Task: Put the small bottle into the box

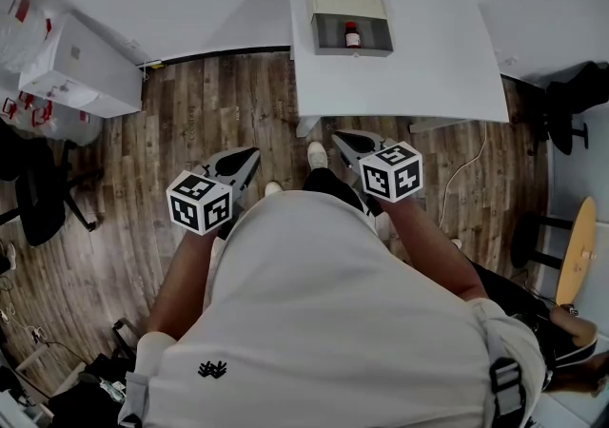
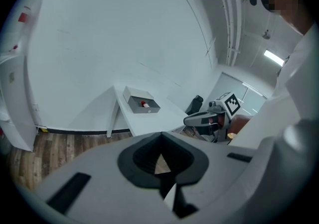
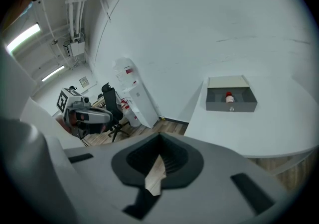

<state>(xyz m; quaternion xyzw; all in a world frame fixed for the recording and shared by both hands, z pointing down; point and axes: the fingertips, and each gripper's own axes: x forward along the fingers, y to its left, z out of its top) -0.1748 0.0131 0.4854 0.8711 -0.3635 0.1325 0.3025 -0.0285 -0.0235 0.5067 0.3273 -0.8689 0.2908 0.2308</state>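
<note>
The small bottle [image 1: 352, 34], with a red cap and a white label, stands inside the grey box [image 1: 324, 36], whose pale lid is open, at the far edge of the white table [image 1: 428, 65]. It shows in the left gripper view as the bottle [image 2: 144, 103] in the box [image 2: 135, 93], and in the right gripper view as the bottle [image 3: 229, 97] in the box [image 3: 246, 104]. My left gripper [image 1: 253, 154] and right gripper [image 1: 338, 138] hang close to my body, well short of the table, over the wood floor. Both are shut and hold nothing; the jaws also meet in the left gripper [image 2: 160, 136] and right gripper [image 3: 159, 138] views.
A white cabinet [image 1: 76, 65] stands at the left, with a black office chair [image 1: 43, 198] in front of it. A wooden stool [image 1: 576, 250] and a dark chair [image 1: 571, 103] stand at the right. A white cable [image 1: 466, 169] trails below the table's near edge.
</note>
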